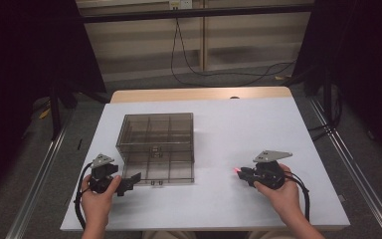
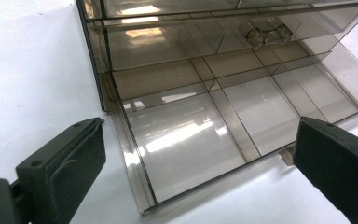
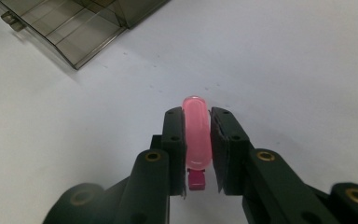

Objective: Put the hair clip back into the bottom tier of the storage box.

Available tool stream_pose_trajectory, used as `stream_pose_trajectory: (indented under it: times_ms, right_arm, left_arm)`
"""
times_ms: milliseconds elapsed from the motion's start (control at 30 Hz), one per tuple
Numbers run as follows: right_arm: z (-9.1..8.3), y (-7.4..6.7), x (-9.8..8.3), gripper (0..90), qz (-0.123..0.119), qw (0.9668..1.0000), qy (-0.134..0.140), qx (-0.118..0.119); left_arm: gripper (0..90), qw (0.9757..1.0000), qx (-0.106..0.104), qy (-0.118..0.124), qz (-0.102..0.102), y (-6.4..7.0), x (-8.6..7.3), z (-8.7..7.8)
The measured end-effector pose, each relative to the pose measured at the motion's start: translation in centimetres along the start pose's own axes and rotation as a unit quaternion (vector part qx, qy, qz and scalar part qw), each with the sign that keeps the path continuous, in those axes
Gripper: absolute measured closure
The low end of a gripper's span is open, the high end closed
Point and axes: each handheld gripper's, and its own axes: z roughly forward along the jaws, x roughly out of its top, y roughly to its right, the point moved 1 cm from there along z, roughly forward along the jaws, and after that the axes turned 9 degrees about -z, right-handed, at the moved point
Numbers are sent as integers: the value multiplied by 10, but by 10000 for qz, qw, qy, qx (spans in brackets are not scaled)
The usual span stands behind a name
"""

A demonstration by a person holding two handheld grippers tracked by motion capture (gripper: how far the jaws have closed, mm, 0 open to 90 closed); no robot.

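- The right gripper [image 3: 196, 123] holds a small pink translucent tube [image 3: 196, 135] between its narrow jaws, above the white table [image 1: 238, 129].
- The left gripper [image 2: 200, 154] has its jaws wide apart; the pulled-out drawer [image 2: 186, 140] of the smoky plastic drawer box [image 1: 156, 144] lies just ahead, between them.

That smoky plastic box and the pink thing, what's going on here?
A person at a white table holds a gripper in each hand. The right gripper is clamped on a small pink tube, away from the box. The left gripper hangs open at the front of the clear compartment box, whose lid lies flat open.
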Motion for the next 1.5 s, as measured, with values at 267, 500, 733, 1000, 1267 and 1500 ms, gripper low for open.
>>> stream_pose_trajectory:
  times_ms: [267,500,733,1000,1267,1500]
  right_arm:
    - [5,-6,13,764,-72,9999,56,104]
    - [10,-12,22,763,-148,9996,63,223]
    - [16,-17,34,763,-301,9990,52,321]
    - [22,-23,42,763,-284,9988,110,380]
    - [27,-35,56,763,-429,9978,137,484]
    - [37,-42,65,764,-495,9972,110,555]
  left_arm:
    - [28,10000,-14,-28,-49,-1,-4,-3]
    - [28,10000,-39,-82,1,-2,-6,-5]
    - [34,9999,-68,-89,0,-3,-7,-6]
    - [35,9999,-100,-103,15,-1,-6,-6]
    - [35,9999,-119,-93,13,-1,-5,-6]
    - [36,9999,-152,-76,-14,-3,-5,-8]
